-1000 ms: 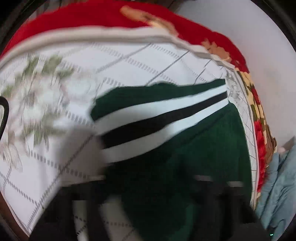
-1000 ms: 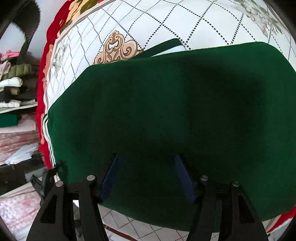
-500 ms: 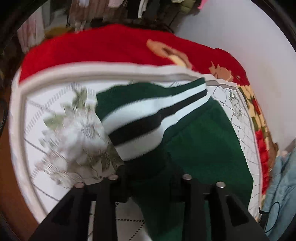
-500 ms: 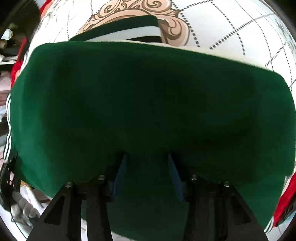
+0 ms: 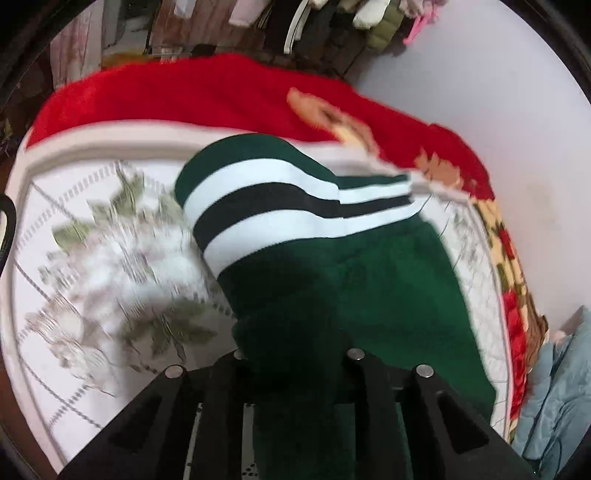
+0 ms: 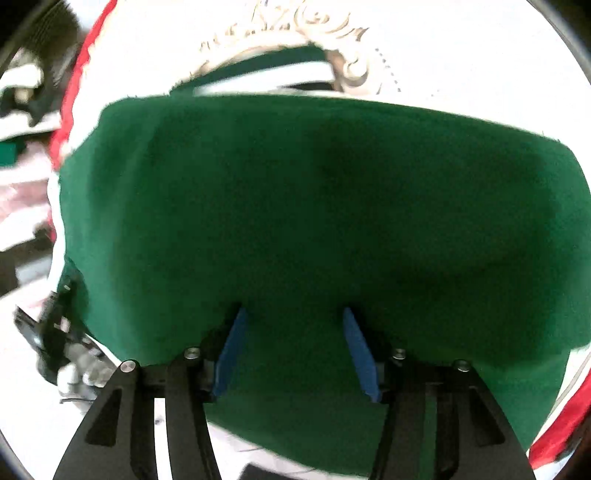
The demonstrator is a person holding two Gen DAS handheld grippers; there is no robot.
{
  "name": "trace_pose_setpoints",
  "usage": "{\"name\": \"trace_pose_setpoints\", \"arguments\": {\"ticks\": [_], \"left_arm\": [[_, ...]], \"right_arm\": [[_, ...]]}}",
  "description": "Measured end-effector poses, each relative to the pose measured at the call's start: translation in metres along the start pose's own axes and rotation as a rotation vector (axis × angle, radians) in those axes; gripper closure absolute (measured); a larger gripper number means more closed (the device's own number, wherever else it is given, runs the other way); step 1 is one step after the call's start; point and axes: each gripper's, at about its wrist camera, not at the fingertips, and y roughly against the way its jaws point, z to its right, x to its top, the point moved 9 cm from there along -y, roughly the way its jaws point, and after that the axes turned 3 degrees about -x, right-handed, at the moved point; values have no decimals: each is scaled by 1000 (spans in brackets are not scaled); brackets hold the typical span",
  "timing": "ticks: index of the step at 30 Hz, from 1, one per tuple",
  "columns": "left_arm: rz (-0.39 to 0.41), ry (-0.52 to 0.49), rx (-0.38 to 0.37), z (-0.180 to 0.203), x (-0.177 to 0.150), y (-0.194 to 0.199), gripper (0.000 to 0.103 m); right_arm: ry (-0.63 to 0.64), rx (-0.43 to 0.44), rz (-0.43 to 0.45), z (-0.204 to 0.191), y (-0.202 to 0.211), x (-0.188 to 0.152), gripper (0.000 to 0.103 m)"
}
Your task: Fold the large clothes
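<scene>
Your left hand-held gripper pinches the green garment and has its striped cuff raised over the bed's quilt — the fold is mid-carry. Your right hand-held gripper shows blue pads spread with green cloth between; whether they bite, I cannot tell. Next, lay the raised part flat, edges aligned.

A bed with a white flowered quilt fills the room, a red blanket bunched at its far edge. Clothes hang beyond it. A plain pale wall runs alongside, blue bedding heaped below.
</scene>
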Motion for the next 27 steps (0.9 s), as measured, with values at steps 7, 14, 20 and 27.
{"name": "trace_pose_setpoints", "arguments": {"ticks": [7,14,20,27], "left_arm": [[137,-164,-4,40,47,60,91],[186,-541,-98,145,-2,113,91],[49,-986,-338,245,-157,142,92],[-224,-1302,-455,230,-317,123,92]], "right_arm": [[-83,-216,132,60,45,-32,45],[-177,-127,105,92,-9,-49,41],[-204,33,118,94,-6,-49,30],[-208,275,128,115,5,-55,31]]}}
